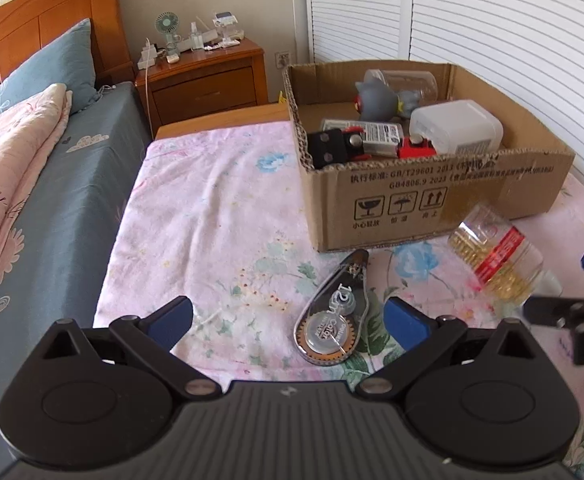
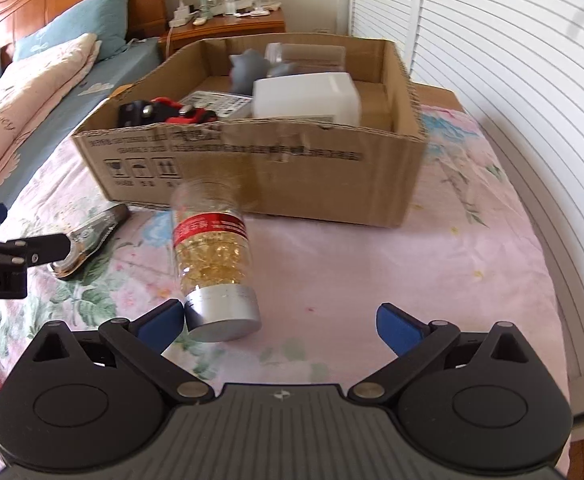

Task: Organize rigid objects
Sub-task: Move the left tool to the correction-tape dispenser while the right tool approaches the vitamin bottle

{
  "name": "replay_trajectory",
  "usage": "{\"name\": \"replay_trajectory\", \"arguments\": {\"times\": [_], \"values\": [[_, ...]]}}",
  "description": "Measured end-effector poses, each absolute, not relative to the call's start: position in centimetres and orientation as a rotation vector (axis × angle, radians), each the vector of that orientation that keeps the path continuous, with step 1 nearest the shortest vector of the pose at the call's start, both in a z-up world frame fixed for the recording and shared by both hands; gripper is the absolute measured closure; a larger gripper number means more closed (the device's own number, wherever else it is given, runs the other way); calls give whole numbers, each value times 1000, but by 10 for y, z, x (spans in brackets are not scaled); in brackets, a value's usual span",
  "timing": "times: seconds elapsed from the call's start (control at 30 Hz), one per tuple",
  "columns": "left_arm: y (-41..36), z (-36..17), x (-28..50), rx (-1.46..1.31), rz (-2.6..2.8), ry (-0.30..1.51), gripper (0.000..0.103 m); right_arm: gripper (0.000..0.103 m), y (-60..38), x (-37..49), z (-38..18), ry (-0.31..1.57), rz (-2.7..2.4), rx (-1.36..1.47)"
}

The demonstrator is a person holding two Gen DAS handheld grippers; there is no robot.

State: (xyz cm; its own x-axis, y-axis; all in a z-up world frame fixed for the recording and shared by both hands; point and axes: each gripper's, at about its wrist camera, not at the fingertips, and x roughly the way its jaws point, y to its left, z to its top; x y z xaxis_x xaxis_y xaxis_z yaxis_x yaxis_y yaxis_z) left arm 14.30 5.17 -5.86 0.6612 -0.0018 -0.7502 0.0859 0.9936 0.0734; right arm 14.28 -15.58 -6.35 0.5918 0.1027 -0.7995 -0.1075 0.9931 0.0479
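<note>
A clear correction-tape dispenser (image 1: pixel 334 312) lies on the flowered cloth (image 1: pixel 219 216), between the spread fingers of my open left gripper (image 1: pixel 287 320) and nearer the right fingertip. A clear bottle of yellow capsules (image 2: pixel 211 248) with a red label and silver cap lies on its side in front of the cardboard box (image 2: pixel 251 172). My right gripper (image 2: pixel 279 324) is open; its left fingertip touches the cap, and the bottle sits left of the gap's middle. The bottle (image 1: pixel 496 260) and dispenser (image 2: pixel 91 236) show in both views. The box holds several objects.
Inside the box (image 1: pixel 432 196) lie a white plastic container (image 1: pixel 456 128), a grey toy (image 1: pixel 376 98), a clear jar (image 1: pixel 408 80) and red-black items. A bed (image 1: pixel 31 184) runs along the left, a cluttered nightstand (image 1: pixel 207 76) stands behind, louvred doors (image 1: pixel 492 20) on the right.
</note>
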Motion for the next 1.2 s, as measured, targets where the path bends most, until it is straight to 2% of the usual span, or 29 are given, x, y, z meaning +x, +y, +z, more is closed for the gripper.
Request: {"name": "replay_trajectory", "arguments": {"times": [0.4, 0.8, 1.2], "values": [[55, -83, 152, 111, -43, 925, 2, 0, -199, 149, -74, 955, -34, 18], [88, -84, 162, 44, 68, 926, 2, 0, -191, 142, -82, 935, 21, -40], [49, -85, 174, -42, -56, 950, 2, 0, -191, 138, -84, 895, 28, -42]]}}
